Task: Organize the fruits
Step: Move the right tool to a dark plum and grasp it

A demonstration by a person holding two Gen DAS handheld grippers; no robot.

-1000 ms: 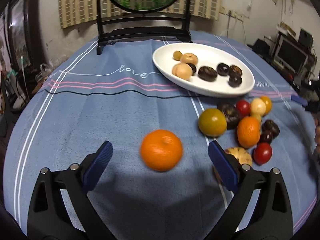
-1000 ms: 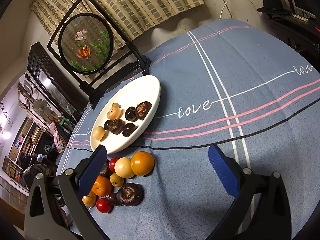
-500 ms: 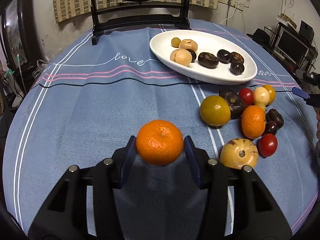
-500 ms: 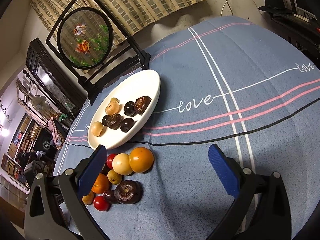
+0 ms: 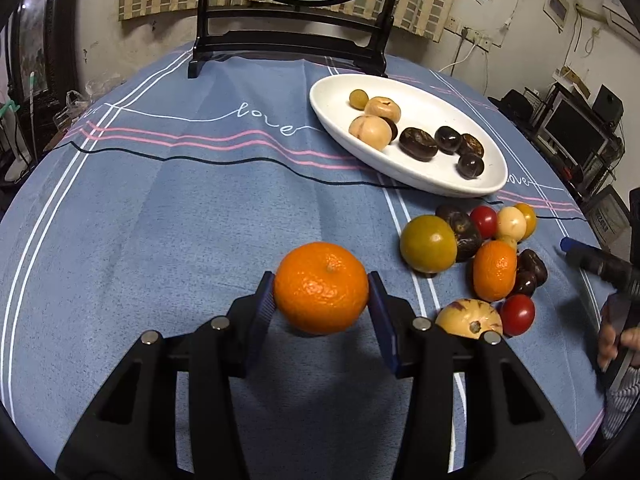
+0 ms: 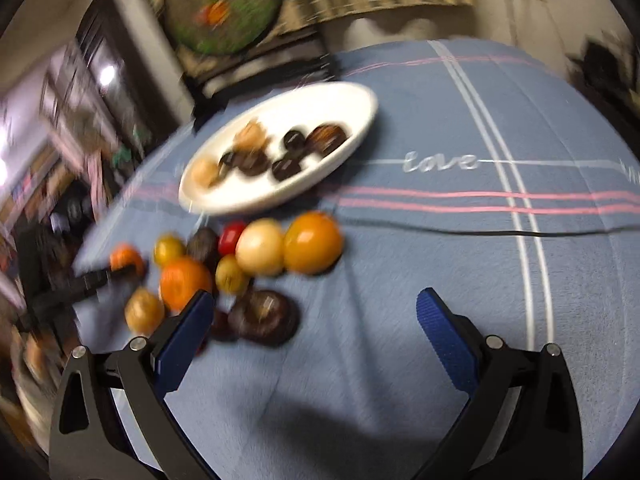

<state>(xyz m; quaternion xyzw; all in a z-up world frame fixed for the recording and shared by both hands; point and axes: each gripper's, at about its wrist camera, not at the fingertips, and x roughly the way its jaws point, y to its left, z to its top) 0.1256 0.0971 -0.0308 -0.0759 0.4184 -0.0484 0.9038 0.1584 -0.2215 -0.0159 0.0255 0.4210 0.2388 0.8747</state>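
Observation:
My left gripper [image 5: 321, 304] has its blue pads pressed on both sides of an orange mandarin [image 5: 320, 280], and its jaws are still closing on it just above the blue tablecloth [image 5: 180, 220]. A white oval plate [image 5: 424, 108] at the back right holds several dark and tan fruits. A pile of mixed fruits [image 5: 472, 248] lies in front of it. In the blurred right wrist view my right gripper [image 6: 316, 304] is open with nothing between its fingers, close to the pile [image 6: 256, 256], with the plate [image 6: 352, 104] beyond.
A black stand with a round painted screen [image 5: 288, 40] rises at the table's far edge. A person's hand [image 5: 616, 340] and the right gripper's tip [image 5: 592, 260] show at the right edge. Shelves and a monitor [image 5: 572, 132] stand beyond the table.
The left jaws went from wide open around the mandarin to pressed on it. The right gripper rolled and swung closer to the fruit pile, which blurs its view.

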